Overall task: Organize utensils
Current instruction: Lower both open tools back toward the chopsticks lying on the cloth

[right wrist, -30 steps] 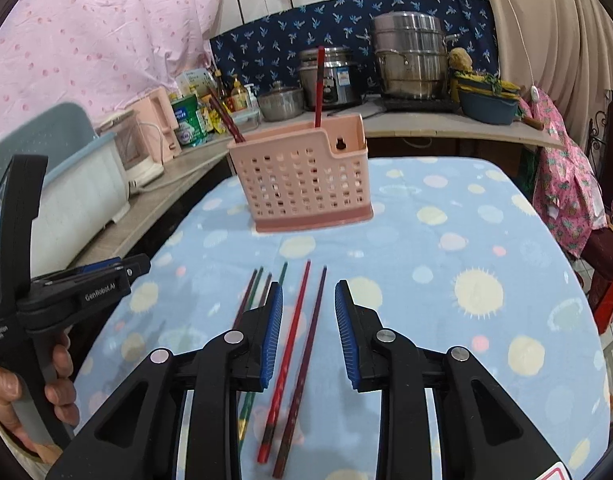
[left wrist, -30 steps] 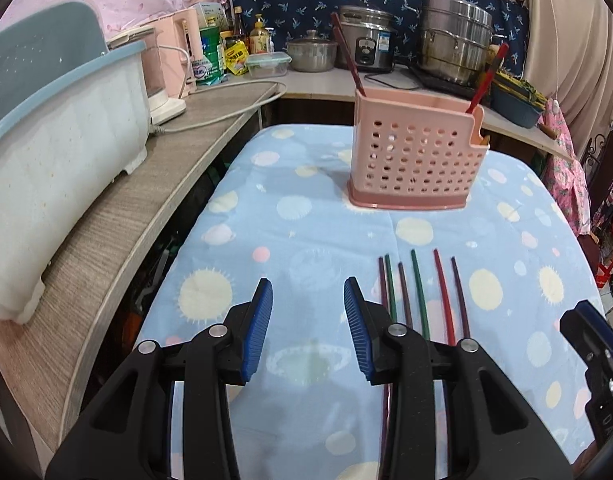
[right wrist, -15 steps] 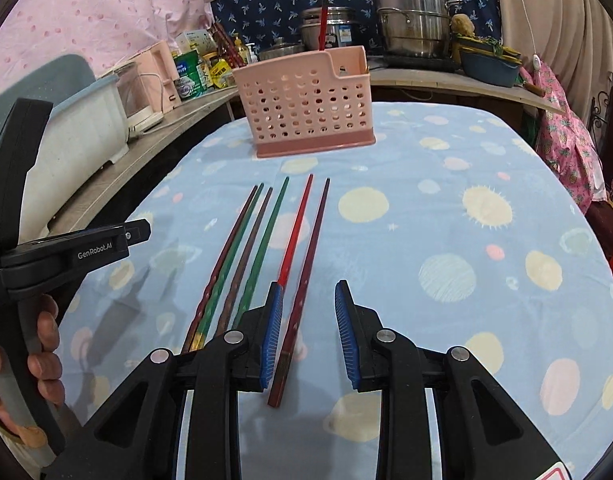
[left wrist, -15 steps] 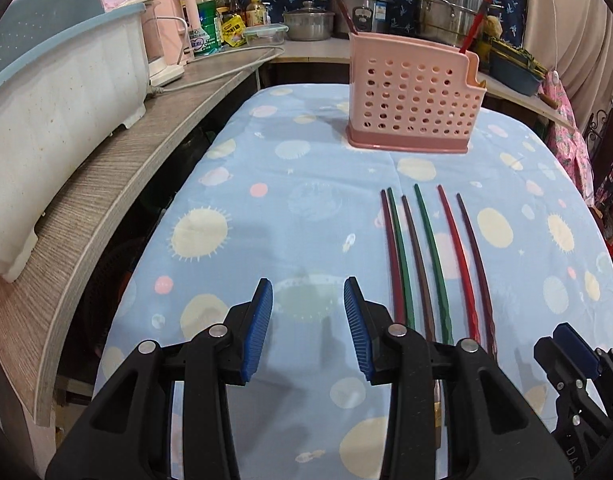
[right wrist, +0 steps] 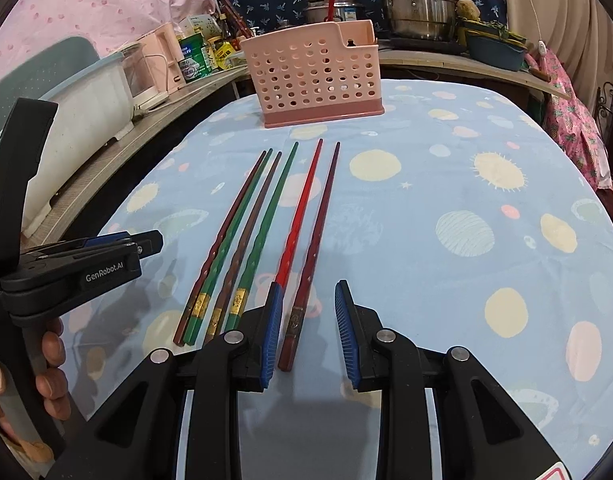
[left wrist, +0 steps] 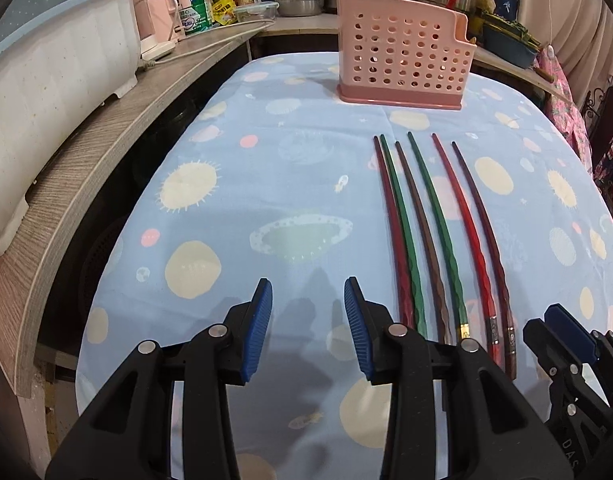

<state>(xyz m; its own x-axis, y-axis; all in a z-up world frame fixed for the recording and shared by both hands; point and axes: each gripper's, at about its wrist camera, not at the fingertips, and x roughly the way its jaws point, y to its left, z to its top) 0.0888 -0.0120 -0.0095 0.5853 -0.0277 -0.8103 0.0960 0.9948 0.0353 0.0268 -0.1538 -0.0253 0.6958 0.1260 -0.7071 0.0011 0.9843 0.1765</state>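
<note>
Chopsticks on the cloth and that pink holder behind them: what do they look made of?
The chopsticks look like lacquered wood or hard plastic, I can't tell which: glossy red, green and brown shafts with faceted grips and gold bands near the butt ends. The pink holder looks like moulded matte plastic, with uniform colour and regular punched holes.

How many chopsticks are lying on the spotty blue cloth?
6, side by side in front of the pink basket: dark red, green, brown, green, bright red, dark maroon, the last between the right gripper's fingers. More stand in the basket.
</note>
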